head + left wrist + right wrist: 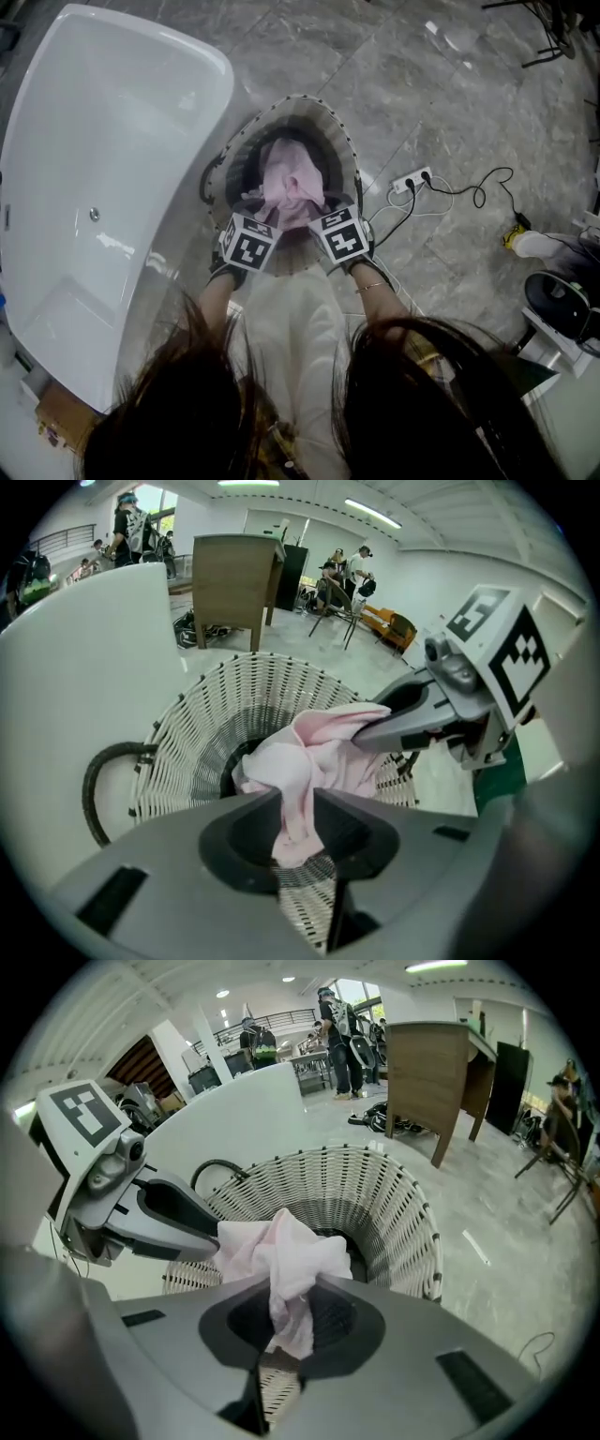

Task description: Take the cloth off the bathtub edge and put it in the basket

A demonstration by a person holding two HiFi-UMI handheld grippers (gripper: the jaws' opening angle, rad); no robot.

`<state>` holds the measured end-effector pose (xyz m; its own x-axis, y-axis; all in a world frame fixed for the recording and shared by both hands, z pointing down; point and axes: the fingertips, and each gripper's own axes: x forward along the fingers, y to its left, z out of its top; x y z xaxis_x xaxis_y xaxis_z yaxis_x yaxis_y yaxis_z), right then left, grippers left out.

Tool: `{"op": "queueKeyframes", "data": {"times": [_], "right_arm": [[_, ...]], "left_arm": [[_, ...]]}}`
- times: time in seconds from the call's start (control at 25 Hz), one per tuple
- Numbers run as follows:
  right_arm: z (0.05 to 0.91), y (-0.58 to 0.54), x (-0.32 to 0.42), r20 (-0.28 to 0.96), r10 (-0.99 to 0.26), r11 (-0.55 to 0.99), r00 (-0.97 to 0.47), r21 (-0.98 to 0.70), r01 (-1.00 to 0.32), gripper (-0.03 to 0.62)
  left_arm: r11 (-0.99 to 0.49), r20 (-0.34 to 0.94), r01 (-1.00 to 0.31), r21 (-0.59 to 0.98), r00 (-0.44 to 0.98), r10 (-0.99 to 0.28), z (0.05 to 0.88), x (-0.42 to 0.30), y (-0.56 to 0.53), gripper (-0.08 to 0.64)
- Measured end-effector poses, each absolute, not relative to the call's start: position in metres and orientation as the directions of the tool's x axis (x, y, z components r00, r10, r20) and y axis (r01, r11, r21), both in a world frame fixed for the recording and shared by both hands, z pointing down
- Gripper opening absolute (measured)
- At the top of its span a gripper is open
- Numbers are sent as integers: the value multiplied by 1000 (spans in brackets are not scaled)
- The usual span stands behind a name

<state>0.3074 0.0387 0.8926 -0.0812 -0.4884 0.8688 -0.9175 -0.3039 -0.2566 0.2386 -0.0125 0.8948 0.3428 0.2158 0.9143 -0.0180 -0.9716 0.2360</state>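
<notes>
A pink cloth point(292, 183) hangs bunched over the mouth of the white wicker basket point(348, 142), held up from both sides. My left gripper point(261, 208) is shut on one fold of the cloth point(309, 761), which runs down between its jaws point(298, 810). My right gripper point(324, 204) is shut on another fold of the cloth point(281, 1255) between its own jaws point(292, 1302). The two grippers stand close together above the basket's near rim point(394, 1204). The white bathtub point(94, 141) lies to the left of the basket, with no cloth on its edge.
A power strip point(412, 180) with cables lies on the grey stone floor to the right of the basket. A black hoop handle point(98, 780) sticks out at the basket's left side. A wooden cabinet point(234, 574) and several people stand far behind.
</notes>
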Motion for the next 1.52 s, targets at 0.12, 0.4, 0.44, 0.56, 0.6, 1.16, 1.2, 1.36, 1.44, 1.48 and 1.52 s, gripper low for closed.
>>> {"op": "queueKeyframes", "data": {"times": [0.12,0.4,0.44,0.56,0.6,1.16,1.2,1.36,1.44,1.48,1.52], "right_arm": [[896,39,301,874,-475,-314,-103,-278,-908,66],[900,38,301,875,-469,-323,-125,-301,-897,114],[899,38,301,874,-469,-328,-129,-308,-893,112],[898,36,302,873,-469,-332,-134,-315,-889,114],[898,36,302,873,-469,-330,-134,-314,-890,115],[874,21,329,881,-460,-354,-111,-297,-887,118],[871,19,330,879,-465,-352,-107,-294,-889,118],[851,9,335,866,-493,-345,-88,-287,-894,118],[837,7,336,858,-508,-334,-78,-280,-900,118],[828,6,337,854,-516,-331,-72,-276,-903,118],[819,5,339,849,-524,-331,-64,-272,-904,118]], "left_arm": [[-973,921,-12,231,324,214,898,236,-13,110],[-969,922,-42,242,322,216,898,234,-15,110],[-969,922,-39,242,321,217,899,234,-15,110],[-970,921,-38,242,325,217,898,236,-15,111],[-969,919,-40,243,328,217,898,238,-15,112],[-968,900,-53,244,385,206,862,276,-35,112],[-969,898,-51,240,390,202,859,278,-36,112],[-974,892,-48,220,414,181,843,283,-40,112],[-974,887,-52,220,426,178,831,282,-39,112],[-973,883,-54,223,433,178,824,282,-37,112],[-973,880,-54,224,441,178,816,282,-35,112]]}}
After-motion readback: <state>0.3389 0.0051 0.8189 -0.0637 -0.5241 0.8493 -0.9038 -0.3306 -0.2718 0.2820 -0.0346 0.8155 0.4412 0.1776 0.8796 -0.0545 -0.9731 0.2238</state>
